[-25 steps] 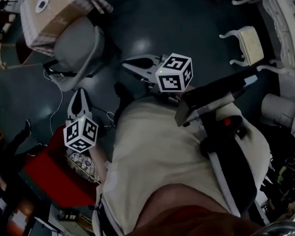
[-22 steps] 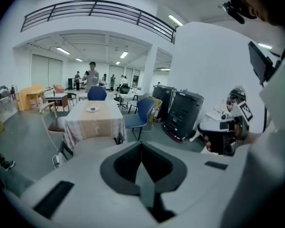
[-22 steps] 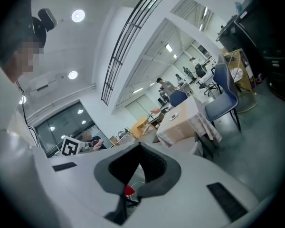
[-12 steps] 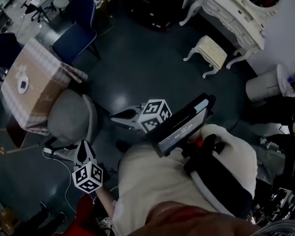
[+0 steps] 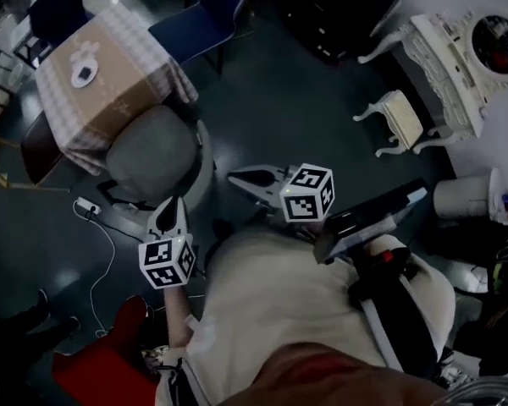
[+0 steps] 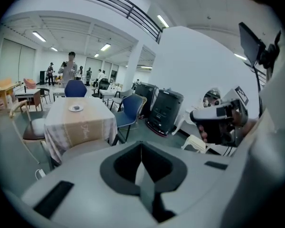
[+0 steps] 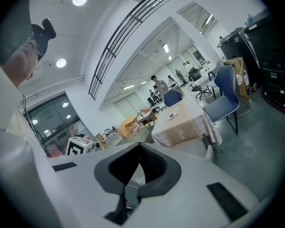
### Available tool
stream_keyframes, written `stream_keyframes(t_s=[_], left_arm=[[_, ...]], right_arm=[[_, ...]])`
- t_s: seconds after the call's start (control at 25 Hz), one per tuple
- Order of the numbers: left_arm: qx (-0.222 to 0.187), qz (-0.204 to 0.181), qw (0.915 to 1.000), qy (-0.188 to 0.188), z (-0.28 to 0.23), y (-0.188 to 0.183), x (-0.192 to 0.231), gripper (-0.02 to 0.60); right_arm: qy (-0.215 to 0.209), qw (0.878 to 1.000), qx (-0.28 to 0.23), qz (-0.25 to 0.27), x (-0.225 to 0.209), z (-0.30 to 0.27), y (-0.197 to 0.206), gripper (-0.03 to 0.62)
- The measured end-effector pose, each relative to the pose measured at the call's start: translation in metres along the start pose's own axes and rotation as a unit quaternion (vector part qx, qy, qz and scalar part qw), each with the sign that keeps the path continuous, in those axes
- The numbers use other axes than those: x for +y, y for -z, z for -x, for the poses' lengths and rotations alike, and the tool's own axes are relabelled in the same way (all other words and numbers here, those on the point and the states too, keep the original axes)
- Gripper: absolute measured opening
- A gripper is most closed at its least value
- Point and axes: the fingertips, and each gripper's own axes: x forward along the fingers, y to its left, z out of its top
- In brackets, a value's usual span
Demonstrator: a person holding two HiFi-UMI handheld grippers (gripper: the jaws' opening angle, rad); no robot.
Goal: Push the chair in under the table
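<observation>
- While you hold the left gripper (image 5: 173,206) low at your left side, its jaws are pressed together with nothing between them. Its own view (image 6: 143,169) shows the two pads meeting along one line.
- Your right gripper (image 5: 235,177) is closed just the same. In its own view (image 7: 135,169) the jaws meet and grip nothing.
- From your head view, the grey chair (image 5: 152,152) stands just ahead of the left gripper's tip. Its seat lies against the near side of the table (image 5: 110,81), out from under the checked cloth.
- Your left gripper's tip comes close to the chair's near edge. Its own view shows the chair seat (image 6: 84,149) beyond the jaws, so it looks short of touching, though the head view alone does not settle that.
- Your right gripper points across the dark floor toward the chair's backrest, a little apart from it. In its own view the backrest (image 7: 210,152) stands to the right of the jaws, with the table (image 7: 180,126) behind.
- On the table sits a small plate (image 6: 76,108).
- On the table's far side stands a blue chair (image 5: 205,17).
- Off to your right stands a white stool (image 5: 401,120), well apart from the grey chair.
- Near the grey chair's base, a white cable (image 5: 110,244) runs across the floor.
</observation>
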Motion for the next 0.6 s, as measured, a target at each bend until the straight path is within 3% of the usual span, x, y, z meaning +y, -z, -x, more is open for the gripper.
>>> stream_keyframes(t_s=[0.24,0.48,0.6], left_arm=[[0.006,0.031,0.9991,-0.028,0.021,0.021,0.084,0.009],[0.002,0.057,0.9966,-0.059,0.022,0.015,0.093,0.009],[0.016,0.042,0.9934,-0.106,0.022,0.014,0.104,0.009]], right_arm=[[-0.009,0.999,0.032,-0.002,0.014,-0.082,0.015,0.011],[-0.058,0.996,0.062,0.02,0.018,-0.105,0.007,0.011],[-0.074,0.995,0.059,-0.008,0.006,-0.114,0.001,0.011]])
